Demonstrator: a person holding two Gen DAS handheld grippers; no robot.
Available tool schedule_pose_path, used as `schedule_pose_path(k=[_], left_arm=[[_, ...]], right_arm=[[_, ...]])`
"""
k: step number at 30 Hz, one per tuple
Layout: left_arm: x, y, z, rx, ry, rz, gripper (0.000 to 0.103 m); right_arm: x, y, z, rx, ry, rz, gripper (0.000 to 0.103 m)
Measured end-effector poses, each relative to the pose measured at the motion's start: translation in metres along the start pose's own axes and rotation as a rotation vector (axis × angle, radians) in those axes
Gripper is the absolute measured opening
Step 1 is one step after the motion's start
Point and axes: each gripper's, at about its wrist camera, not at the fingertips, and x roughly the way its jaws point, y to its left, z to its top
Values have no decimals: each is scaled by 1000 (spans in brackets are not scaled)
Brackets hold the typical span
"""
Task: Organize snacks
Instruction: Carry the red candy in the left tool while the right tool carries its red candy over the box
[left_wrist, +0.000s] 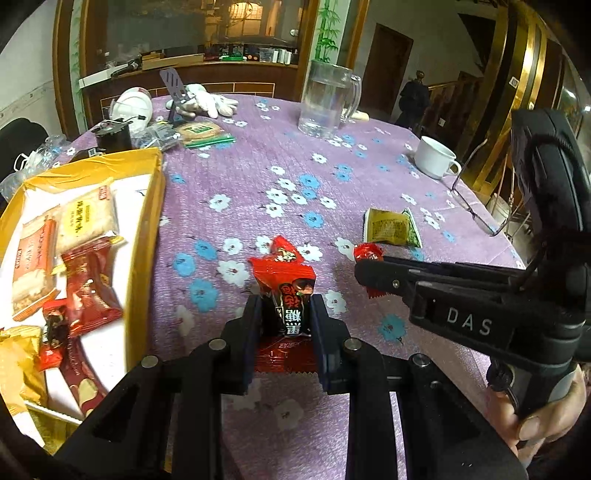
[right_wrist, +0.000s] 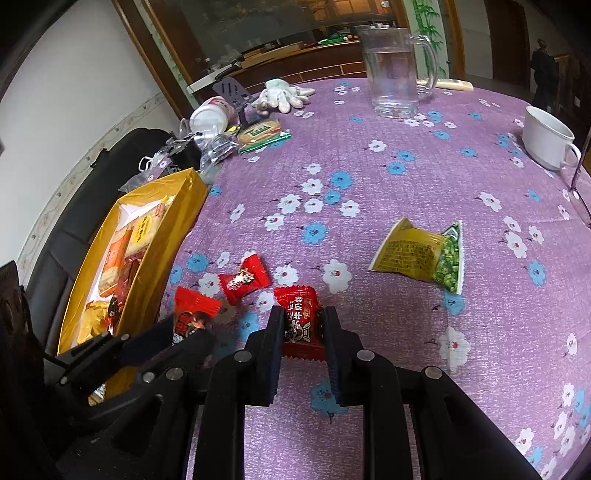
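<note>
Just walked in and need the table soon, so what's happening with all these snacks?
A person is sorting snacks into the yellow box with two handheld grippers. The left gripper and the right gripper are each shut on a red candy packet. One more red candy and a green pea packet lie loose on the tablecloth.

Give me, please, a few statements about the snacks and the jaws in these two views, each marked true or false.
1. Each gripper's jaws hold a red candy. True: left gripper, right gripper.
2. The yellow box is empty. False: it holds several packets.
3. The green pea packet lies on the tablecloth. True.
4. The glass pitcher lies on its side. False: it stands upright.
5. One loose red candy lies on the cloth. True.
</note>
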Motion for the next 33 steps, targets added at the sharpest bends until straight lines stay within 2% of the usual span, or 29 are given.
schedule_pose_path(k=[12,19,29,33], left_arm=[[-16,24,-3,-52,-25,1,23],[-31,46,-2,-93,-55,5,23],[-49,94,-8,-177,-85,51,23],[-56,115,-11,-219,-95,66,23]], right_arm=[[-3,25,-6,-78,-15,81,22],[-1,30,-8,-81,-7,130,22],[2,33,-7,-51,9,180,21],[-3,46,-4,-56,10,207,21]])
